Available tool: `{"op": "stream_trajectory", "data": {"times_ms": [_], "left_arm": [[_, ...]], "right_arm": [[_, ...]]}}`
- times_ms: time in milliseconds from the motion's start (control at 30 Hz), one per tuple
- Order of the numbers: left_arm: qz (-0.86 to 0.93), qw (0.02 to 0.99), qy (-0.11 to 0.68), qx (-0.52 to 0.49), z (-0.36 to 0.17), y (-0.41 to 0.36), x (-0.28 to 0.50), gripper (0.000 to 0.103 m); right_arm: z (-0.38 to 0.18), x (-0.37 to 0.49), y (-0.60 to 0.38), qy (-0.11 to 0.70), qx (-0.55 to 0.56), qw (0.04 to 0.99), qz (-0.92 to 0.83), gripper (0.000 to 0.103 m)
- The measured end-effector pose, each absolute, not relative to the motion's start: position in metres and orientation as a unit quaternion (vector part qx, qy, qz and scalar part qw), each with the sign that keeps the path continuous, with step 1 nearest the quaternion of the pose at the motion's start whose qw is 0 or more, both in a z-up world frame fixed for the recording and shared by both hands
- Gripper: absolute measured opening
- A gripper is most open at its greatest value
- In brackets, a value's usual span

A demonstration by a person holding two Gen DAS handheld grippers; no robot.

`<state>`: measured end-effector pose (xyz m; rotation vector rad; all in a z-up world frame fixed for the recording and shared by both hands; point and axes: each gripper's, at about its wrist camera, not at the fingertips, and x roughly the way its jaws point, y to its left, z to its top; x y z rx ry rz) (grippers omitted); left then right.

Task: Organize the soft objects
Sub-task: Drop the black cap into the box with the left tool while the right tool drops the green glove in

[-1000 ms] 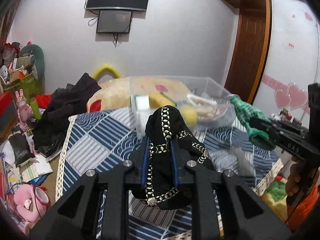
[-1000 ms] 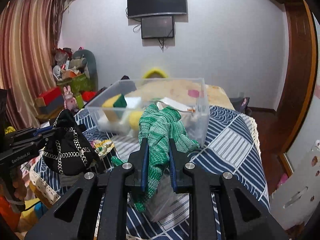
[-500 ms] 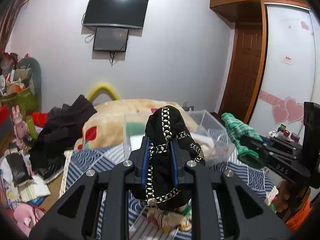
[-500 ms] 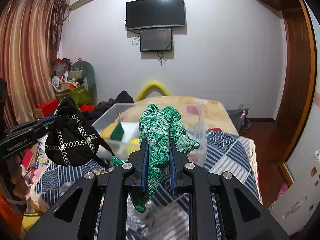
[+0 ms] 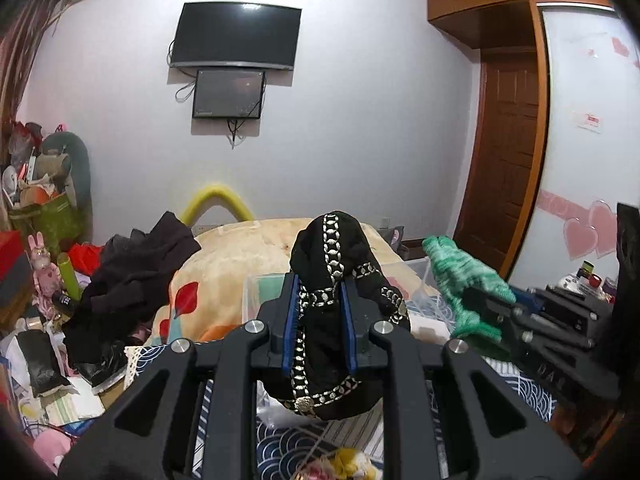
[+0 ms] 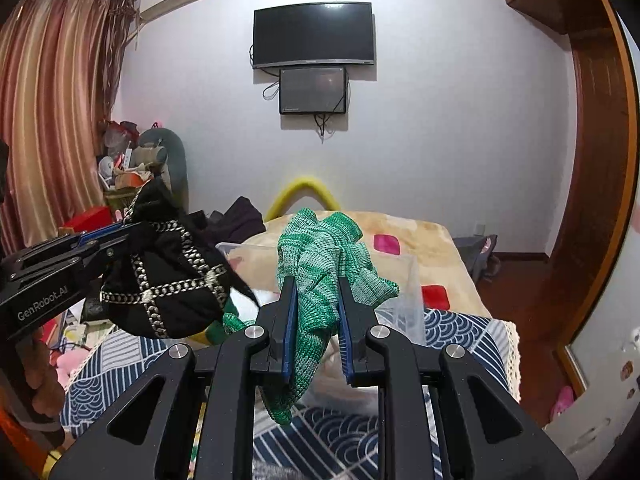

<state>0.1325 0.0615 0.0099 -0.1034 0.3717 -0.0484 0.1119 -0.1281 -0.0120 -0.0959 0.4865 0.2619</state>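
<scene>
My left gripper [image 5: 318,308] is shut on a black cloth with silver chain trim [image 5: 334,264] and holds it up in the air; the cloth also shows at the left of the right wrist view [image 6: 168,280]. My right gripper [image 6: 314,312] is shut on a green knitted cloth [image 6: 320,256], also lifted; it shows at the right of the left wrist view [image 5: 460,272]. A clear plastic bin [image 6: 404,280] sits on the bed below and beyond both cloths, its contents mostly hidden.
The bed has a blue and white patterned cover [image 6: 452,332] and a beige blanket [image 5: 240,248]. Dark clothes [image 5: 132,276] lie heaped at the bed's left. Clutter and toys [image 5: 40,264] fill the floor at left. A wooden door [image 5: 504,192] stands at right.
Both grippers have risen with their cloths still held. The bin and bed now sit lower in both views, and more of the wall and screens shows.
</scene>
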Motion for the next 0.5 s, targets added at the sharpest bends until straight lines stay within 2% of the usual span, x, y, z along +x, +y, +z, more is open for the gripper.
{"op": "stream_trajectory", "data": {"times_ms": [333, 500], "left_arm": [[-0.033, 0.967, 0.247, -0.051, -0.020, 0.053, 0.190, 0.019], [-0.030, 0.960, 0.276, -0.037, -0.039, 0.048, 0.206, 0.023]], "right_arm": [[-0.047, 0.142, -0.114, 0.292, -0.078, 0.945, 0.124, 0.016], [-0.058, 0.149, -0.115, 0.314, -0.082, 0.938, 0.119, 0.016]]}}
